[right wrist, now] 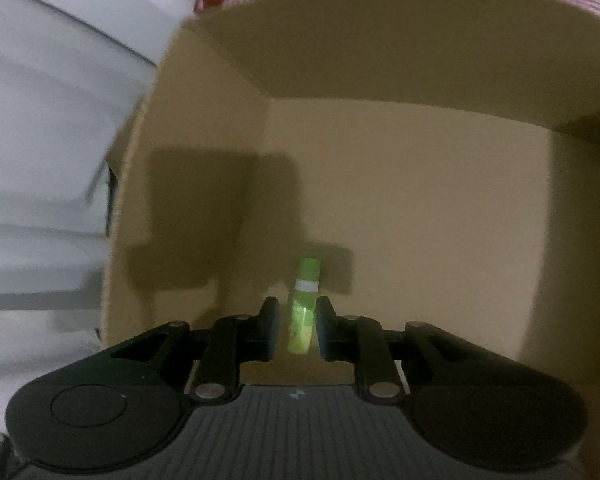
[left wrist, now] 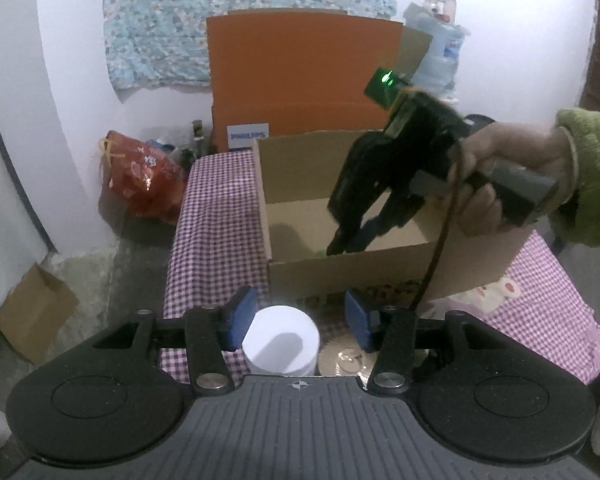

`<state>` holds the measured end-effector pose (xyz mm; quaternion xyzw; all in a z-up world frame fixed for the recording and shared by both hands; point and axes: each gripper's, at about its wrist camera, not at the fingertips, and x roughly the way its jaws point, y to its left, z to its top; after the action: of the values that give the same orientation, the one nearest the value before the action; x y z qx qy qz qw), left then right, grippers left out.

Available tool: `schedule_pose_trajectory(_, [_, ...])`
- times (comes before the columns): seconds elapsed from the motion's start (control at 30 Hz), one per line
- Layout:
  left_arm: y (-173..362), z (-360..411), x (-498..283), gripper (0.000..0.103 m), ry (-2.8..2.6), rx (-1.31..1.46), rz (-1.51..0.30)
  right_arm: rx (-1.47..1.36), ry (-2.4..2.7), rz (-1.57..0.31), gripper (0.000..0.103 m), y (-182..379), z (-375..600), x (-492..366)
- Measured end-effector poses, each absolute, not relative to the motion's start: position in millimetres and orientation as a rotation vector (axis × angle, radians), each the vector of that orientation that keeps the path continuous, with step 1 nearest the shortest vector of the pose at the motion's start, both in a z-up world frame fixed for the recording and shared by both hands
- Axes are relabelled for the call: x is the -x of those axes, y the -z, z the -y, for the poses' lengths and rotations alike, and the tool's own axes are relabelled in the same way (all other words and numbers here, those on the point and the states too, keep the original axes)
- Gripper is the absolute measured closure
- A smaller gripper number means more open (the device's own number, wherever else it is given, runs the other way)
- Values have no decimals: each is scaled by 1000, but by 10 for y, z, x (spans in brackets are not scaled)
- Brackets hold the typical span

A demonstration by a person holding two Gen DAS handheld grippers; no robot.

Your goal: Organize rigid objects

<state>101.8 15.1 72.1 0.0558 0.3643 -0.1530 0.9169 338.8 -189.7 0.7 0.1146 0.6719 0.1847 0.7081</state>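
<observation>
Presently, findings by item:

Right tongs (right wrist: 297, 326): lowered inside the cardboard box (left wrist: 340, 268), fingers narrowly parted around a green tube (right wrist: 303, 304); whether the pads touch it cannot be told, a thin gap shows on each side.
Green tube: between the right fingers, close over the box floor; whether it rests there is unclear. Its long axis runs forward along the fingers, the capped end pointing away from the camera.
Left tongs (left wrist: 298, 320): spread wide, holding nothing, poised over the checked desk (left wrist: 216, 216) just before the box's near wall.
White cup (left wrist: 281, 340): on the desk, directly below and between the left fingers, nearer the left pad.
Glass item (left wrist: 350, 358): beside the cup, under the right pad; identity uncertain.
Judgement: the tube is about delivered; the cup lies nearest the left tongs, straight ahead and down.
</observation>
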Motion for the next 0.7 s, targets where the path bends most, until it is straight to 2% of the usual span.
schedule_pose_trajectory(0.23, [-655,-211,-1047,53,323,-101,-739,-145,-400,-1543,81,179,1669,-3441])
schedule_pose_trajectory(0.4, [-640,-234,-1049,53,335,-91,-734,-143,-408,-1530,87,162,1587,-3481])
schedule_pose_trajectory(0.57, [-632,-239,-1027,53,334,-90,-734,-212,-417,-1422,87,35,1591,-3628])
schedule_pose_trajectory(0.7, [-630,-232,-1015,53,326,-89,-741,-253,-397,-1310,81,-111,1616,-3736])
